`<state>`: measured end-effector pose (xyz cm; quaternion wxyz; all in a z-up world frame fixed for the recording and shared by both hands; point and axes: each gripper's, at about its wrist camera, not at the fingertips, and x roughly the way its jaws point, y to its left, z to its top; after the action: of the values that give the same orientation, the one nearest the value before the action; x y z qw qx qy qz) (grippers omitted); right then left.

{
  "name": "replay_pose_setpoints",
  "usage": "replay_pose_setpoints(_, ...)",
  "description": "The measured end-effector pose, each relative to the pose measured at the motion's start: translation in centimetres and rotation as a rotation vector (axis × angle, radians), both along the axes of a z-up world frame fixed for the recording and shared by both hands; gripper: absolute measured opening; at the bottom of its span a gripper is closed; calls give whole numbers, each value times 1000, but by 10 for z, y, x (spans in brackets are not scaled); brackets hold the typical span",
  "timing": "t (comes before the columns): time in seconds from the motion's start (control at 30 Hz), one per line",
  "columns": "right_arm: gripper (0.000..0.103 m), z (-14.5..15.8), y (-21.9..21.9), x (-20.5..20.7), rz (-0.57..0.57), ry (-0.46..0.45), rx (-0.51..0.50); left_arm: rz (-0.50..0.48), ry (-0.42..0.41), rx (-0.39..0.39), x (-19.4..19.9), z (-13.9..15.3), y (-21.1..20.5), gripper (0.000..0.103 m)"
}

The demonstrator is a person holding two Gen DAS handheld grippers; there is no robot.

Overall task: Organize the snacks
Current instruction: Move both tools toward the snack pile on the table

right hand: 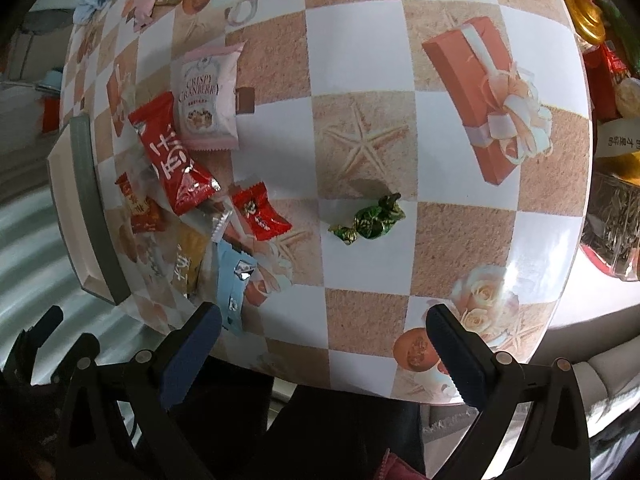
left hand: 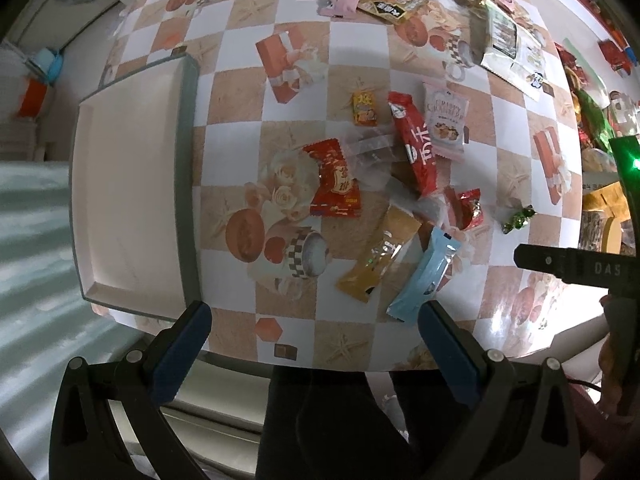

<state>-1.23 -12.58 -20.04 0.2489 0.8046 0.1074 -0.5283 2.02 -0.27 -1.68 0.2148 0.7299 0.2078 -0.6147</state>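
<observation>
A pile of snack packets lies on the checkered table: a long red packet (left hand: 414, 144) (right hand: 172, 156), a pink cranberry packet (left hand: 445, 124) (right hand: 208, 100), a flat red packet (left hand: 336, 180), a gold packet (left hand: 378, 256), a light blue packet (left hand: 426, 276) (right hand: 232, 284), a small red candy (right hand: 260, 212) and a green foil candy (left hand: 518, 218) (right hand: 370, 218). A white tray (left hand: 120, 200) (right hand: 86, 200) with a grey rim sits at the left, with nothing in it. My left gripper (left hand: 314, 320) is open above the table's near edge. My right gripper (right hand: 324, 320) is open, hovering short of the green candy.
More packets lie at the far side of the table (left hand: 394, 2), and a heap of snacks and boxes stands at the right (right hand: 612, 200). The table's near edge (right hand: 340, 384) runs just in front of both grippers.
</observation>
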Motion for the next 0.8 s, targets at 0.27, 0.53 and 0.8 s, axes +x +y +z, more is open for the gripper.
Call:
replay_pose_setpoints(0.27,103,-1,17,-4,-59,5,31,-55,12,-8,-9,-4,1,103)
replay_pose_setpoints(0.53,103,-2,44,2,-149,32,68,-165,18,44,-19,-23,7,103)
replay_pose_setpoints(0.8,103,-1,62,43,-269,50,168,-258,21,78,-11,-42,-4,103)
